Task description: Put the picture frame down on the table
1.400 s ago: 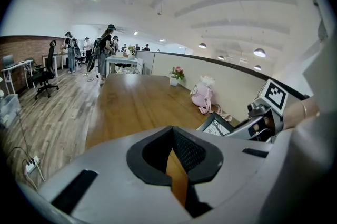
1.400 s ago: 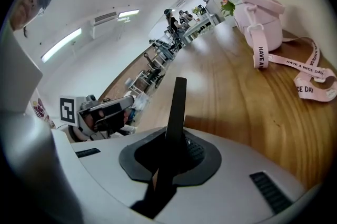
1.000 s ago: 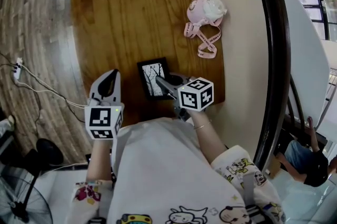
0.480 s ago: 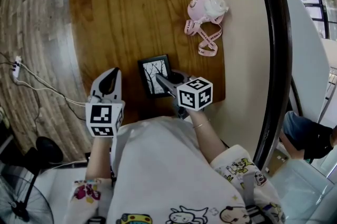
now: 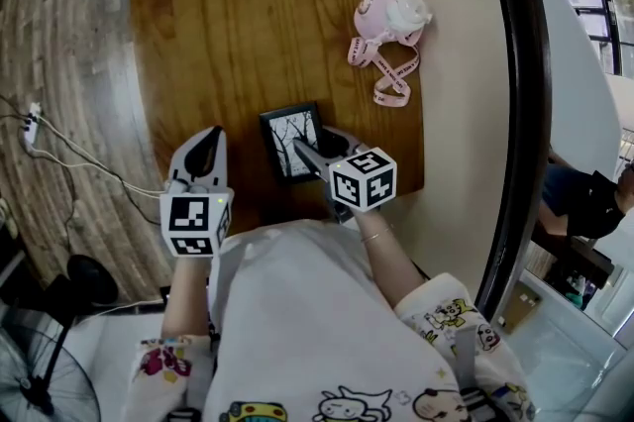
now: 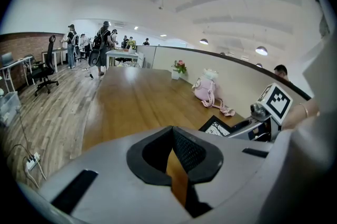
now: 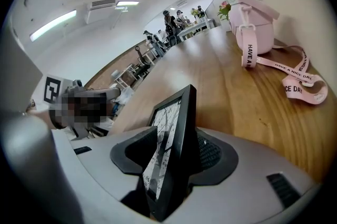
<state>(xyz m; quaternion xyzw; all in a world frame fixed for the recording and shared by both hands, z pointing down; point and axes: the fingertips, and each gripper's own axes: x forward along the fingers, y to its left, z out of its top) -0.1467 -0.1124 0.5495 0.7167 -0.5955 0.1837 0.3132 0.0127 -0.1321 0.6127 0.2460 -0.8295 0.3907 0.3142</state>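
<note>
Picture frame [image 7: 171, 157] stands tilted between the jaws of my right gripper [image 7: 176, 136], which have just been opening, and the pads sit clear of it. It is at the near end of the wooden surface [image 5: 228, 34]. My left gripper [image 6: 171, 131] hovers beside it, jaws together and empty. A pink bag [image 7: 255, 18] lies farther along.

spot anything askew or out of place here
The picture frame leans tilted between the jaws of the right gripper, which have just been opening; it is not lying flat yet. The pink bag has its strap trailing loose. Nothing looks spilled or damaged.
</note>
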